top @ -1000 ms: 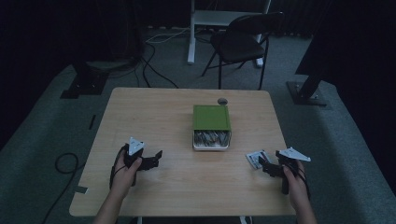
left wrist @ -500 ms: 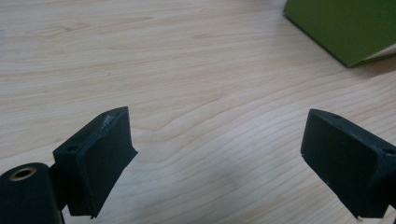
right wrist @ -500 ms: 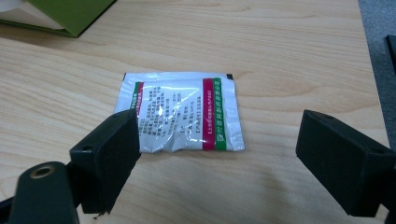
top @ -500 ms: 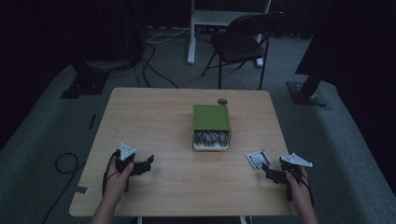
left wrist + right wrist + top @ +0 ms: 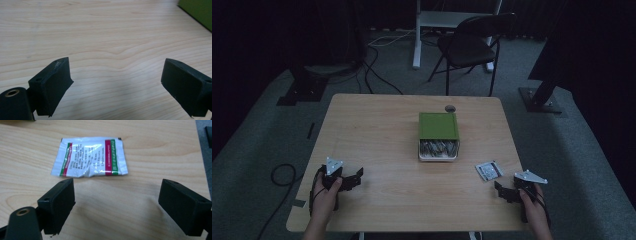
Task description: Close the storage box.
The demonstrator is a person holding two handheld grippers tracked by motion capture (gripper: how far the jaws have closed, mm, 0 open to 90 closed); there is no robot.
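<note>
Here the right gripper [image 5: 504, 191] rests low at the near right corner of the wooden table [image 5: 377, 130], held in the person's right hand [image 5: 534, 212], with its two black jaws spread wide and nothing between them. The small white sachet [image 5: 89, 157], printed with red and green bands at each end and fine lettering between, lies flat on the wood just beyond the fingertips [image 5: 58, 203] in the right gripper view. It is apart from both of them, and its near edge sits slightly farther off than the tip of the left-hand jaw. Most of the packet lies ahead of the gap, shifted a little toward that left-hand jaw. In the high view the sachet [image 5: 488, 170] lies near the right edge of the table, just to the far left of the right gripper and well to the near right of the green box [image 5: 438, 125].

That box stands around the middle of the table, its near end open on a pale tray holding a mass of greyish contents too dim to make out. A small dark round thing [image 5: 450, 108] sits on the table just beyond the box's far end.

The left gripper [image 5: 353, 178] is near the near left corner, held in the left hand [image 5: 326, 197], its jaws likewise wide apart over bare wood, well apart from the sachet. In the left gripper view a corner of the green box [image 5: 197, 11] shows at the upper right.
</note>
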